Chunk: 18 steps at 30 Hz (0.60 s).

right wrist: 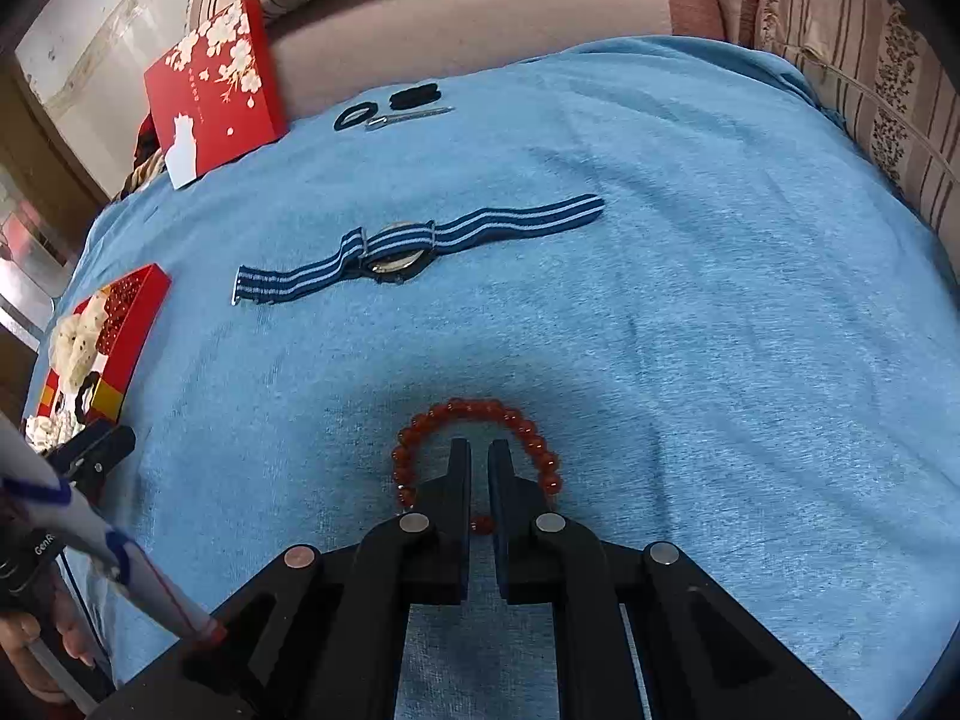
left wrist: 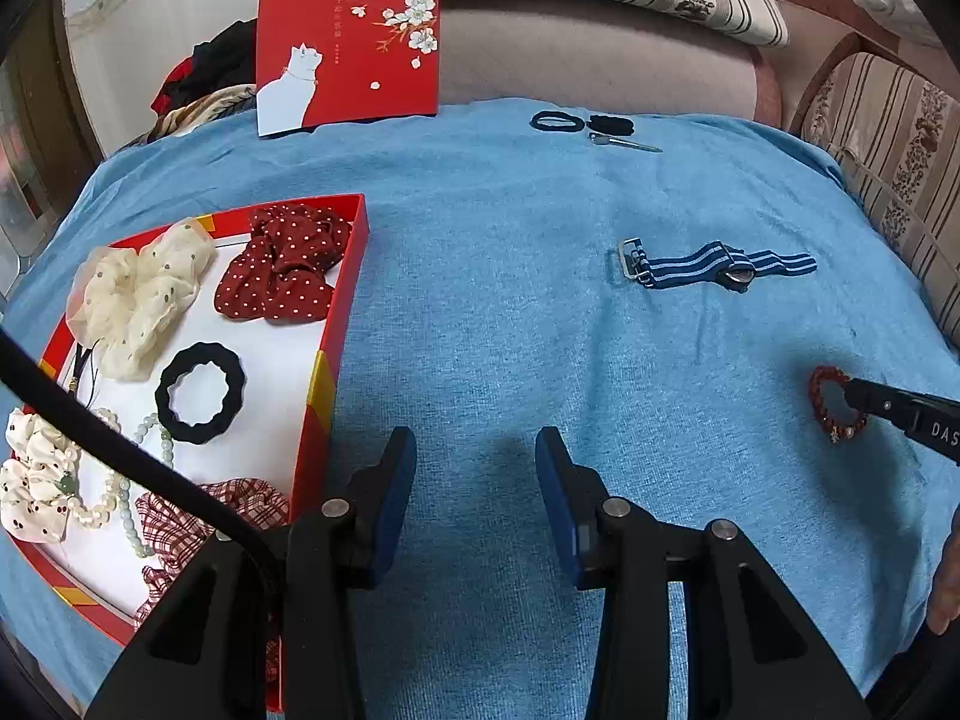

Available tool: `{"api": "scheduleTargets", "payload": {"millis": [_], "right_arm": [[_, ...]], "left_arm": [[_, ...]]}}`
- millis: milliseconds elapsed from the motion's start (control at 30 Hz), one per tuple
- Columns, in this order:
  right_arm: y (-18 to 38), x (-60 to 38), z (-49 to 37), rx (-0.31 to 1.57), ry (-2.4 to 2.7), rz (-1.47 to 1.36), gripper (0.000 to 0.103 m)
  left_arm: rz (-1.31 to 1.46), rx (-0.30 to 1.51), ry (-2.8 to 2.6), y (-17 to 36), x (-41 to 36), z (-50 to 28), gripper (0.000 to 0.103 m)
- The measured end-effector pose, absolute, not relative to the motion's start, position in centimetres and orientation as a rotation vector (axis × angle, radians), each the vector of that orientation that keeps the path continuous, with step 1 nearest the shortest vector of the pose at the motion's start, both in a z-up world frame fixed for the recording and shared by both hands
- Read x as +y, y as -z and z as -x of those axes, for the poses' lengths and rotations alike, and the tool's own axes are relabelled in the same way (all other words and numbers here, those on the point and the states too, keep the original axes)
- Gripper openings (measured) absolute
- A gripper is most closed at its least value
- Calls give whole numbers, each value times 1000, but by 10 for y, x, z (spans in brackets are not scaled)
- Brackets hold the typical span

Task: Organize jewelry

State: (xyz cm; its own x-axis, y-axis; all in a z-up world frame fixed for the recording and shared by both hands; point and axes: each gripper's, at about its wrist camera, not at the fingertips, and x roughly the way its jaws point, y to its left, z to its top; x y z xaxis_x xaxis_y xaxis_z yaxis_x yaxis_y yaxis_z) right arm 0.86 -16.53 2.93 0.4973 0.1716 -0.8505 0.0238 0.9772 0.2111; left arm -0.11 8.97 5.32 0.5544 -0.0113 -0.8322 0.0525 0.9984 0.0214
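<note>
Two grippers at work above a blue cloth [left wrist: 480, 228]. Right gripper [right wrist: 479, 450] down on the red bead bracelet [right wrist: 480, 403], at the near right of the cloth; jaws narrow, almost together, tips inside the ring, near beads seemingly pinched between them. Left gripper [left wrist: 474, 444] hovering near the middle, jaws partly apart, holding nothing. Red box [left wrist: 345, 276] at the left, just beside the left gripper, well apart from the bracelet. For the coming move, probably: lift, then carry leftward across the cloth to the box, keeping nearer than the striped watch [right wrist: 396, 258], its long axis left to right. Risk: loose ring slipping from so thin a pinch.
</note>
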Motion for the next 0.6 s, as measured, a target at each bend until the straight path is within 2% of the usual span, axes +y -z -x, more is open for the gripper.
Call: {"api": "scheduleTargets", "payload": {"millis": [167, 267, 433, 600], "right_arm": [[-42, -185, -8, 1013, -79, -280, 7], [-45, -193, -7, 1005, -81, -318, 7], [-46, -205, -4, 1012, -78, -342, 7], [-43, -229, 0, 1011, -62, -402, 7]], "left_arm": [[21, 995, 99, -64, 88, -19, 41], [7, 966, 138, -74, 71, -37, 52], [-143, 945, 260, -79, 9, -70, 54], [-344, 961, 428, -61, -66, -98, 54]]}}
